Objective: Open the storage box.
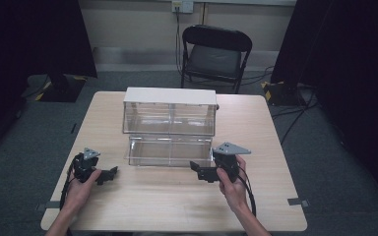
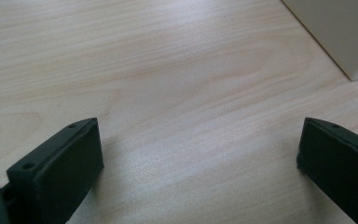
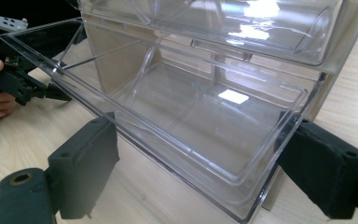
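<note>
— Where's the bin from your tongs?

— Your right gripper (image 1: 203, 173), jaws apart and empty, sits just before the open lower drawer (image 3: 186, 116), whose long edge runs across them. Your left gripper (image 1: 109, 174), also apart, is farther off.

— What do the views add?

— The left gripper view shows bare table (image 2: 168, 70) and a cabinet (image 2: 340, 32) corner; the right gripper view looks into the drawer.

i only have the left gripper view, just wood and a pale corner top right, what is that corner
Observer: It belongs to a two-tier clear bin cabinet at mid-table.
Operator: any bin open
Observer: Yes, the lower bin is tipped out toward the person; it looks empty.
Operator: where is the right gripper
Observer: The right gripper is at that bin's front right corner, jaws apart either side of its rim.
</note>
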`<state>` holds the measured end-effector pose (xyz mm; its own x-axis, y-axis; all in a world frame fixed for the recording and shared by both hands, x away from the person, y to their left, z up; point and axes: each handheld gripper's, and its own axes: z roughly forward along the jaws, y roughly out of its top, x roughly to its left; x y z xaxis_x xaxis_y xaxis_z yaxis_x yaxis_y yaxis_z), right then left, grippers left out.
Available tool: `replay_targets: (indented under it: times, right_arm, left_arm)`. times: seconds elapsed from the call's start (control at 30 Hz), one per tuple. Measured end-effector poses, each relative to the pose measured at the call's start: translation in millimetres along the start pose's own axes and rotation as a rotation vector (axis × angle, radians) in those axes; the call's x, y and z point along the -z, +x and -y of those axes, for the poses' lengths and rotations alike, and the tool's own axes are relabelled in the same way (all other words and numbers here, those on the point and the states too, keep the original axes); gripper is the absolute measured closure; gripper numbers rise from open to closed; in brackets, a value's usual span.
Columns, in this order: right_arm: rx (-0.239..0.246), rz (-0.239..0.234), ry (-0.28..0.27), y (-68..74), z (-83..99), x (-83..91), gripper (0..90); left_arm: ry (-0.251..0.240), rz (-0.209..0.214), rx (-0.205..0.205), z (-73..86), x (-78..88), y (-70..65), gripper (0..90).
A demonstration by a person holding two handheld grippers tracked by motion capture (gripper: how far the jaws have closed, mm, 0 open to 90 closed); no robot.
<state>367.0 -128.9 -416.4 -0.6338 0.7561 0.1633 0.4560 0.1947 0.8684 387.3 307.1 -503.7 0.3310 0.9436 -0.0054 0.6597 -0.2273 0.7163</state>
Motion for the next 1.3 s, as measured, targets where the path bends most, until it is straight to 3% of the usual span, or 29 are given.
replay_targets:
  times: [0.7,0.93,1.3]
  right_arm:
    - [-0.026,-0.005,-0.002,-3.0,-4.9,-0.7,13.4]
    - [-0.057,-0.011,0.005,-2.9,-8.4,1.0,13.7]
    - [-0.063,-0.039,-0.012,-3.6,-10.0,5.8,13.7]
  left_arm:
    - [0.0,0.0,0.001,0.0,-0.1,-0.1,0.0]
    - [0.0,0.0,0.0,0.0,0.0,0.0,0.0]
    - [0.0,0.001,0.001,0.0,-0.1,0.0,0.0]
